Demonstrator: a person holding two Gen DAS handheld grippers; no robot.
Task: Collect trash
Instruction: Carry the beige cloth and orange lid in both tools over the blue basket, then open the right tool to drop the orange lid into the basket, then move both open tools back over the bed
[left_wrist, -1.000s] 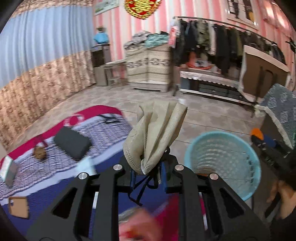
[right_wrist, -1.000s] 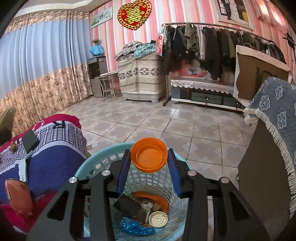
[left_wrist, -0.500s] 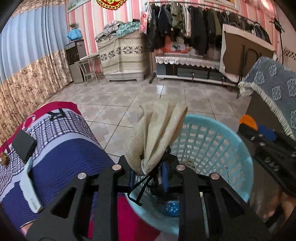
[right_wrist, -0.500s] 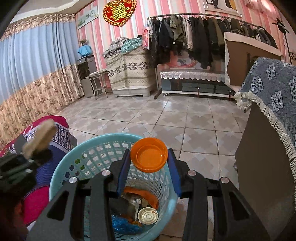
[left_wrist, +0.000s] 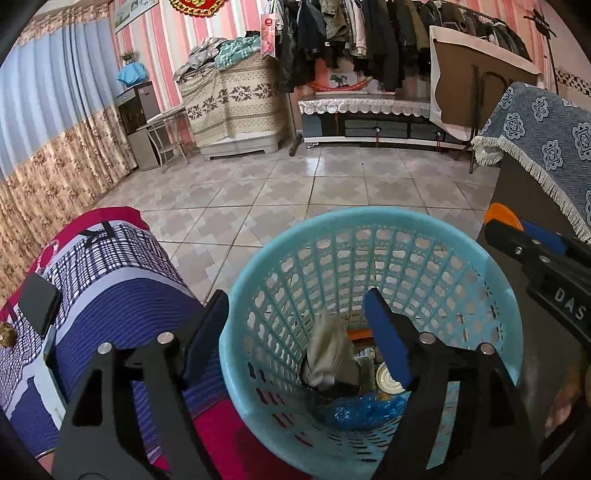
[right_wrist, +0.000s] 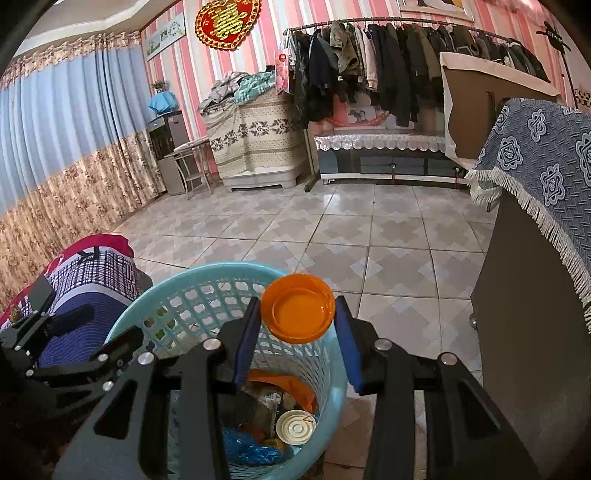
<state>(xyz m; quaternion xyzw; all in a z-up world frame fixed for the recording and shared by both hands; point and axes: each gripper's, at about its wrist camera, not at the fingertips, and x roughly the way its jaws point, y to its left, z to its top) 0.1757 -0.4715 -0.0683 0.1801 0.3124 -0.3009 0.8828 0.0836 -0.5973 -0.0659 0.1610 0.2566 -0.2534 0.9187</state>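
A light blue mesh basket (left_wrist: 369, 218) stands on the tiled floor beside the bed. My left gripper (left_wrist: 295, 299) hangs over its near left rim, its jaws opening wide with nothing pressed between them. Below them a beige face mask (left_wrist: 328, 354) lies loose inside the basket on other trash. In the right wrist view my right gripper (right_wrist: 298, 306) is shut on an orange round lid (right_wrist: 297, 314), held above the basket (right_wrist: 207, 273) near its far rim. The left gripper (right_wrist: 74, 350) shows at that view's left edge.
In the basket lie a white round lid (right_wrist: 295, 426), blue plastic (right_wrist: 251, 450) and an orange piece (right_wrist: 284, 384). A bed with a striped blue and red blanket (left_wrist: 110, 295) is on the left, with a black flat object (left_wrist: 38, 306) on it. A dark cabinet under a blue cloth (right_wrist: 535, 295) stands right.
My left gripper swung right from over the bed to above the basket, then opened. The mask it held dropped into the basket. The right gripper kept the orange lid.
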